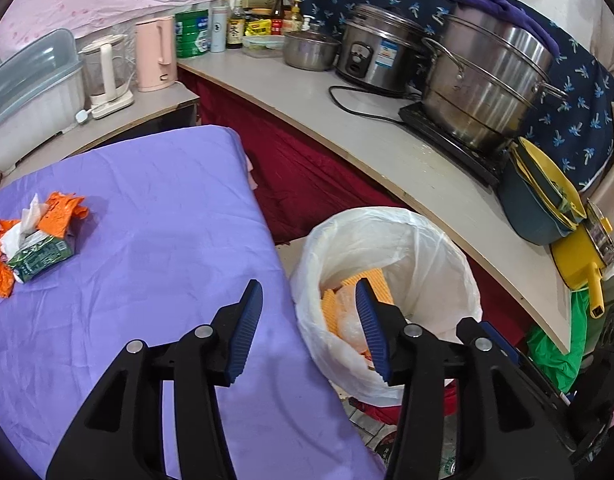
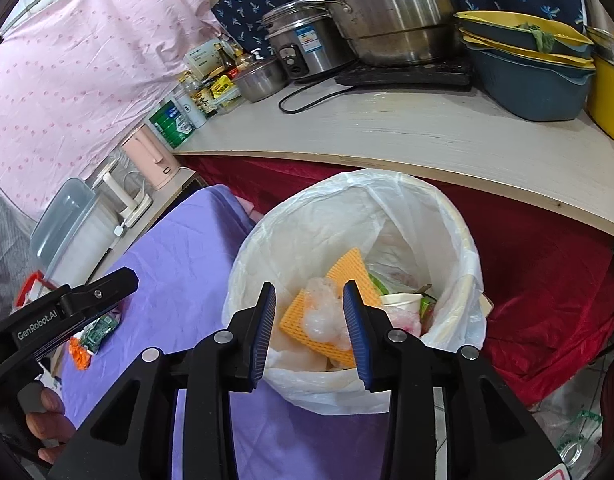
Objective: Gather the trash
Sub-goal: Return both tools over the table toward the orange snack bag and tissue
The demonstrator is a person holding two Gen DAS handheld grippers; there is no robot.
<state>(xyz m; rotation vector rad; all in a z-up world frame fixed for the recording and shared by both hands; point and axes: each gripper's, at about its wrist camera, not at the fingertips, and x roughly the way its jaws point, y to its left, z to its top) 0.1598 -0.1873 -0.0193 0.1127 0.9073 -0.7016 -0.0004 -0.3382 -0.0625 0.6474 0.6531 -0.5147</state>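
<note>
A pile of trash (image 1: 31,236), orange wrappers, white tissue and a green carton, lies on the purple table (image 1: 159,240) at the left. A bin lined with a white bag (image 1: 419,240) stands by the table's right edge; it holds yellow waffle-like sheets (image 2: 347,272), clear plastic and a paper cup (image 2: 401,302). My left gripper (image 1: 309,300) is open and empty, above the table edge and bin rim. My right gripper (image 2: 309,302) is open and empty, right over the bin (image 2: 463,248). The left gripper's body (image 2: 63,312) shows at the left of the right wrist view, partly hiding the pile (image 2: 93,334).
A white counter (image 1: 387,148) behind the bin carries steel pots (image 1: 487,80), a rice cooker (image 1: 377,54), bottles, and blue and yellow bowls (image 1: 543,200). A pink kettle (image 1: 157,56) and a plastic box (image 1: 31,92) stand behind the table. Red cloth hangs under the counter.
</note>
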